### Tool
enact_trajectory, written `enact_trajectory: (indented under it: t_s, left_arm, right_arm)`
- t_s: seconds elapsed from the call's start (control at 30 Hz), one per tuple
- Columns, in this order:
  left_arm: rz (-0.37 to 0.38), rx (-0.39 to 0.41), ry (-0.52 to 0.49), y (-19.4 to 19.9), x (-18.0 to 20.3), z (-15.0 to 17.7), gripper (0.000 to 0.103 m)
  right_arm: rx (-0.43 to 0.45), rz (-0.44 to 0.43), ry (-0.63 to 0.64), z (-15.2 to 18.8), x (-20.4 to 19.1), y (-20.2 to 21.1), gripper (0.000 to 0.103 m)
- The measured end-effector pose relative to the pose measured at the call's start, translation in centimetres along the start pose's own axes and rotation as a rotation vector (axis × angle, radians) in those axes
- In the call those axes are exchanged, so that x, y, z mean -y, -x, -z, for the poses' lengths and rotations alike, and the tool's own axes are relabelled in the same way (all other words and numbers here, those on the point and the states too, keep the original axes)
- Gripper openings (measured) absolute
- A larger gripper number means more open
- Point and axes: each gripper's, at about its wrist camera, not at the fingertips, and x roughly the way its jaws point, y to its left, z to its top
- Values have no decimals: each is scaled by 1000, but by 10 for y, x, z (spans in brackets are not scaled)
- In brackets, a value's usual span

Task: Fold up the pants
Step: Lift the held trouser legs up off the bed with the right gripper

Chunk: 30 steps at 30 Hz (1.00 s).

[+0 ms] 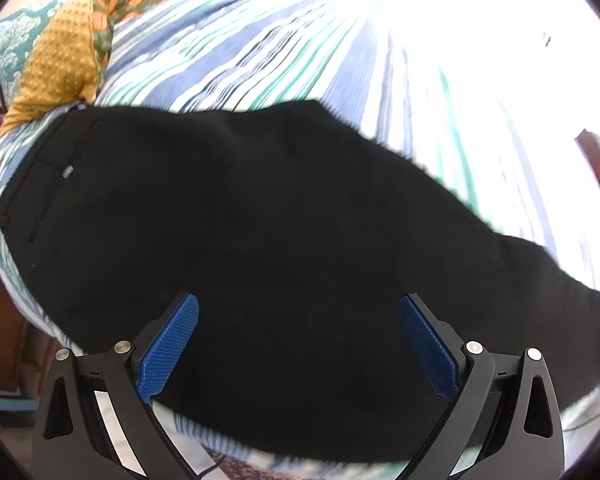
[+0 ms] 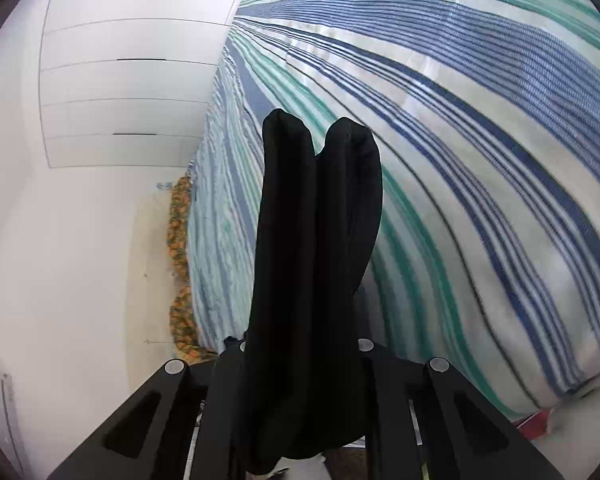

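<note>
Right wrist: right claw (image 2: 308, 360) clamps bunched pants (image 2: 316, 240) over bed (image 2: 480, 160); left claw (image 1: 299, 344) gapes, empty. We'd carry legs evenly toward waistband (image 1: 32, 176).

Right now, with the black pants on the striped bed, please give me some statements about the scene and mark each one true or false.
1. The left gripper is open, its blue fingers apart above the black pants. True.
2. The right gripper is empty. False: it is shut on a bunched part of the pants.
3. The pants lie on a striped bedspread. True.
4. The bedspread is plain red. False: it has blue, green and white stripes.
5. A mustard dotted cloth lies near the waistband. True.
</note>
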Motion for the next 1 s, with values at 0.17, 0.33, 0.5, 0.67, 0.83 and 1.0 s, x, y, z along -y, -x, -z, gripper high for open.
enact_trajectory:
  t_s: [0.17,0.33,0.5,0.67,0.83,1.0]
  left_arm:
    - [49,54,-46,34,13,11,100]
    - [88,66,-61,47,20,17,100]
    - [104,52,-70,49,27,22,100]
    - [108,47,-79,51,32,24,100]
    - [105,30,-71,48,31,27,100]
    - [105,28,-74,49,31,28,100]
  right_arm:
    - [4,-100,-24,17,-10,-6,15]
    - [19,-169,-42,30,-14,-13,15]
    - [24,-199,-41,39,-19,-17,15]
    - [20,-202,-30,43,-21,-18,15]
    - [16,-206,-29,35,-13,-13,15]
    - [16,-210,-30,34,-13,-14,15]
